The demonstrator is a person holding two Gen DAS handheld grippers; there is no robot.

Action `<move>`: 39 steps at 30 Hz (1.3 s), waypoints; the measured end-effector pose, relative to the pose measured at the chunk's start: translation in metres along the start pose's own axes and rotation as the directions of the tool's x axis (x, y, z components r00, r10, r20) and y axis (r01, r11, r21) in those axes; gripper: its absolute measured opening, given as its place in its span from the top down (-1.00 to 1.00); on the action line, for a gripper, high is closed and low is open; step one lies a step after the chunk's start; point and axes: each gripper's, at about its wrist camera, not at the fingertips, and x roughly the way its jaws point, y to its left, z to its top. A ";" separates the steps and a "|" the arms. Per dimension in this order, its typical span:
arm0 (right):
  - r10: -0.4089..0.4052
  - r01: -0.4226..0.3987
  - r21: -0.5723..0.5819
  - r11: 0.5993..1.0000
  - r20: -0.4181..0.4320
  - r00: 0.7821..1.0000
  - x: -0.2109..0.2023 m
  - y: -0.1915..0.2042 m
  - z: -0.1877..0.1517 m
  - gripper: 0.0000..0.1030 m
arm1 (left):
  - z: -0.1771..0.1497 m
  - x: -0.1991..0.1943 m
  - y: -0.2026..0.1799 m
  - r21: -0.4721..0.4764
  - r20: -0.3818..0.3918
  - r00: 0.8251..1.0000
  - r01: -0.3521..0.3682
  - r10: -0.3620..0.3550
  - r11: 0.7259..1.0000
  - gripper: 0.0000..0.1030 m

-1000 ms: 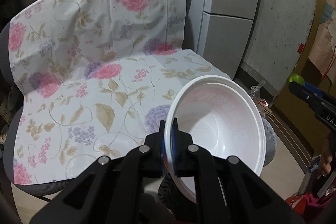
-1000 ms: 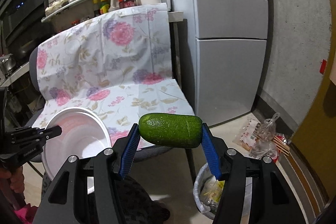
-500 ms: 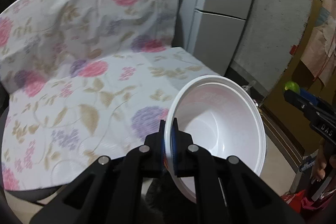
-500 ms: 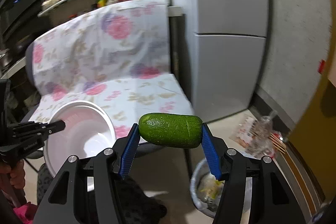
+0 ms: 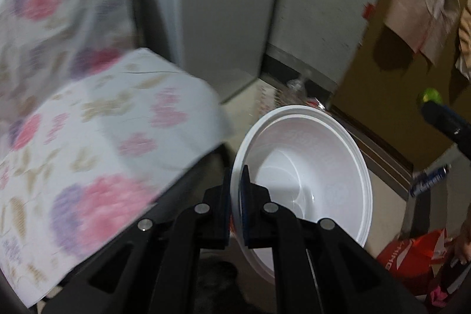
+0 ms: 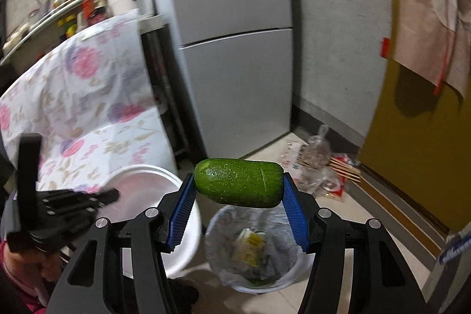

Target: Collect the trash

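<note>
Because both pieces of trash were bound for the same bin, you had each one pinched and carried in the air rather than resting on anything. Your left gripper [image 5: 235,193] had its fingers drawn narrow on the rim of the white bowl [image 5: 303,167], one finger outside the wall and one inside, so the bowl hung tilted on its side to the right of the fingers with its empty mouth facing the camera. That edge grip made sense for a thin, light bowl too wide to span across.

Your right gripper [image 6: 238,205] held the green avocado [image 6: 239,182] lengthwise, the blue ribbed pads pressed to its two ends, fingers spread only as far as the fruit's length. Held crosswise like that, it sat level and would fall straight when the fingers parted.

Just below and beyond those right fingers stood the trash bin [image 6: 282,281], lined with a clear bag and already holding wrappers. The avocado hung roughly above its near rim, so I judged the drop was close but wanted a little more reach forward. From the right wrist view the bowl [image 6: 182,234] was just left of the bin, beside the left fingers, probably waiting its turn.

To the left of both grippers lay the flowered cloth [image 5: 97,137] over the seat, and a grey fridge [image 6: 232,55] stood ahead. Loose bags [image 6: 319,167] lay on the floor beyond the bin.
</note>
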 end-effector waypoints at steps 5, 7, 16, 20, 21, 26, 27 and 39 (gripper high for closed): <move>-0.028 0.028 0.043 0.999 -0.014 1.000 0.008 -0.029 -0.001 -0.14 | 0.015 0.038 -0.039 0.057 -0.049 0.999 0.026 -0.023 0.998 0.93; -0.025 0.027 0.068 0.997 -0.027 0.999 0.015 -0.038 -0.001 -0.14 | 0.019 0.050 -0.047 0.065 -0.064 0.998 0.033 -0.029 0.997 0.92; 0.017 -0.007 0.083 0.997 -0.130 0.991 0.055 -0.044 -0.007 -0.26 | 0.022 0.067 -0.043 0.049 -0.086 0.993 0.080 -0.076 0.996 -0.12; 0.008 0.005 0.071 0.997 -0.176 0.984 0.067 -0.038 -0.014 -0.50 | 0.022 0.051 -0.025 0.033 -0.040 0.999 0.025 -0.024 0.999 -0.12; -0.001 0.013 0.068 0.998 -0.175 0.985 0.066 -0.035 -0.014 -0.50 | 0.021 0.044 -0.020 0.029 -0.028 1.000 0.014 -0.013 0.999 -0.12; -0.024 0.031 0.069 0.997 -0.104 0.994 0.041 -0.030 -0.001 -0.53 | 0.020 0.015 -0.002 0.000 0.027 0.999 -0.018 0.018 1.000 -0.13; -0.021 0.026 0.063 0.998 -0.084 0.996 0.032 -0.027 0.002 -0.53 | 0.020 0.009 0.001 -0.004 0.035 0.999 -0.019 0.019 1.000 -0.13; 0.048 -0.069 -0.144 0.987 -0.143 0.989 -0.005 0.071 -0.003 -0.68 | -0.025 -0.086 0.047 -0.075 0.082 0.986 -0.140 0.146 0.987 -0.67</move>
